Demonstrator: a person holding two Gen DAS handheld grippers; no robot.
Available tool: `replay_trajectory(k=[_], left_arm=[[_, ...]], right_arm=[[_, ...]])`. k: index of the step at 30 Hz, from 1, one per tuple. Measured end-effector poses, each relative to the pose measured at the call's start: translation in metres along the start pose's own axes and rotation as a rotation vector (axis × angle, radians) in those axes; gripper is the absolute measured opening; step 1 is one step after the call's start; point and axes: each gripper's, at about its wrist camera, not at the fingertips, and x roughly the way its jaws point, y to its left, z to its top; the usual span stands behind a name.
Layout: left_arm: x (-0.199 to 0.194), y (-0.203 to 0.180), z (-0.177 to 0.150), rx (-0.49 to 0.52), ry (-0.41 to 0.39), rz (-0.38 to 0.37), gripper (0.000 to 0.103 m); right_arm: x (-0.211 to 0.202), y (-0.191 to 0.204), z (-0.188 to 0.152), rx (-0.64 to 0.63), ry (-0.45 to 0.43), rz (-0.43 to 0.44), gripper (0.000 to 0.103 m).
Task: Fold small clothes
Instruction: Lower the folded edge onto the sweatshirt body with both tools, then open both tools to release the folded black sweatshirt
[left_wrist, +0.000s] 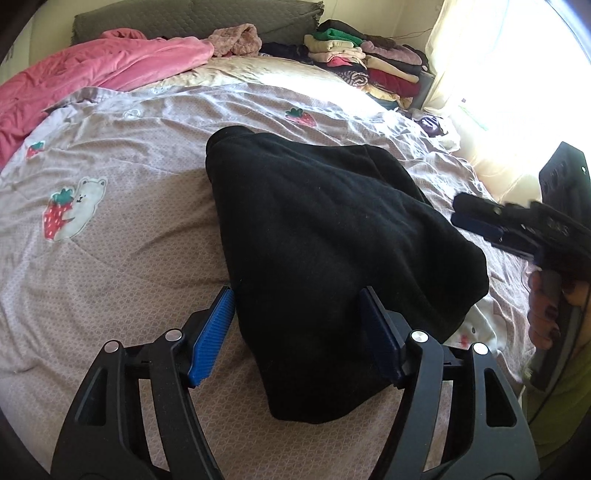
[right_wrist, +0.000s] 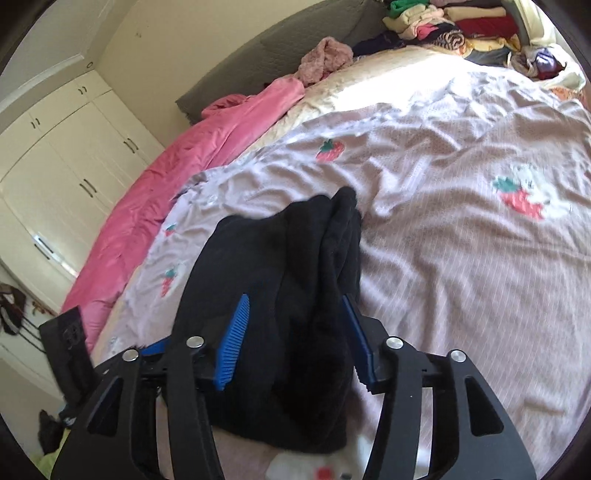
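While both grippers work over a bed, its quilt spreads beneath them, pale lilac with strawberry and bear prints, wrinkled toward the far side. A pink blanket lies bunched along the bed's left edge, a grey headboard stands behind it, and a stack of folded clothes sits in the far right corner by a bright curtained window. White wardrobes line the wall in the right wrist view.

The left gripper is low over the quilt, its jaws spread wide to either side of the near end of a black garment; whether the pads touch the cloth cannot be told. The right gripper also has its jaws spread, with the garment's edge lying between them. In the left view it comes in from the right, roughly level, pointing left at the garment's side, with the person's hand on its handle.

The garment lies on the quilt near the bed's middle, partly folded, its long axis running from the left gripper away toward the headboard, narrowing at the far end.
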Motion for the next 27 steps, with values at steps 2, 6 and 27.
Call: replay_trajectory(k=[2,6,27], left_arm=[[-0.001,0.002,-0.002,-0.003,0.003,0.0,0.061],[-0.003,0.002,-0.003,-0.001,0.003,0.003,0.061],[-0.01,0.01,-0.008,-0.012,0.019,-0.019,0.047]], right_arm=[[-0.001,0.003,-0.008,-0.004,0.016,-0.025,0.07],[0.007,0.006,-0.025,-0.019,0.053,-0.074,0.067],[0.011,0.021,-0.054,-0.116,0.012,-0.252,0.046]])
